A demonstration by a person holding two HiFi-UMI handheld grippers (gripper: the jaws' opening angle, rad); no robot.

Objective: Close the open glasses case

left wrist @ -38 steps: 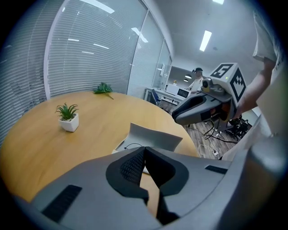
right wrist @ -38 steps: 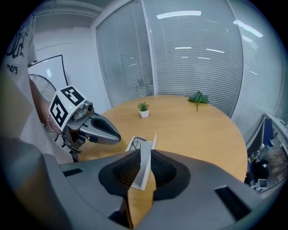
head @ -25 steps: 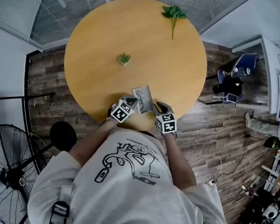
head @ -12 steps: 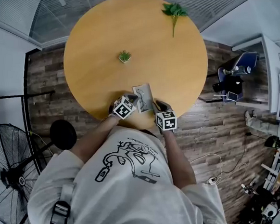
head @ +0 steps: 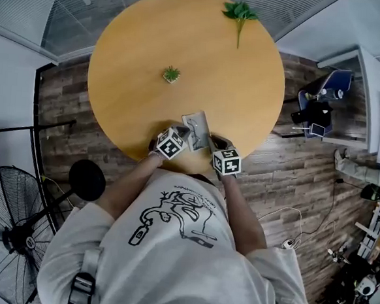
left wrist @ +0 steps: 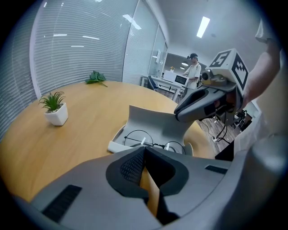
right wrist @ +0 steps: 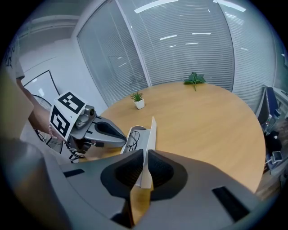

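Head view: left gripper (head: 181,135) and right gripper (head: 215,143) have both nudged in closer on the glasses case (head: 197,129) at the table's (head: 185,49) near edge. Left gripper view: jaws closed on nothing, glasses (left wrist: 150,140) lying in the open tray, lid (left wrist: 155,122) upright. Right gripper view: jaws pinching the lid's edge.

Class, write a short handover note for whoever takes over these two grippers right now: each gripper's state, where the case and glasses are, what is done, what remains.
The left gripper is shut and empty, its tips by the near edge of the glasses case; contact unclear.
The right gripper is shut on the lid, which stands upright.
The glasses lie inside the case, near the table edge closest to the person.
Done: lid gripped. Left: swing it down shut.
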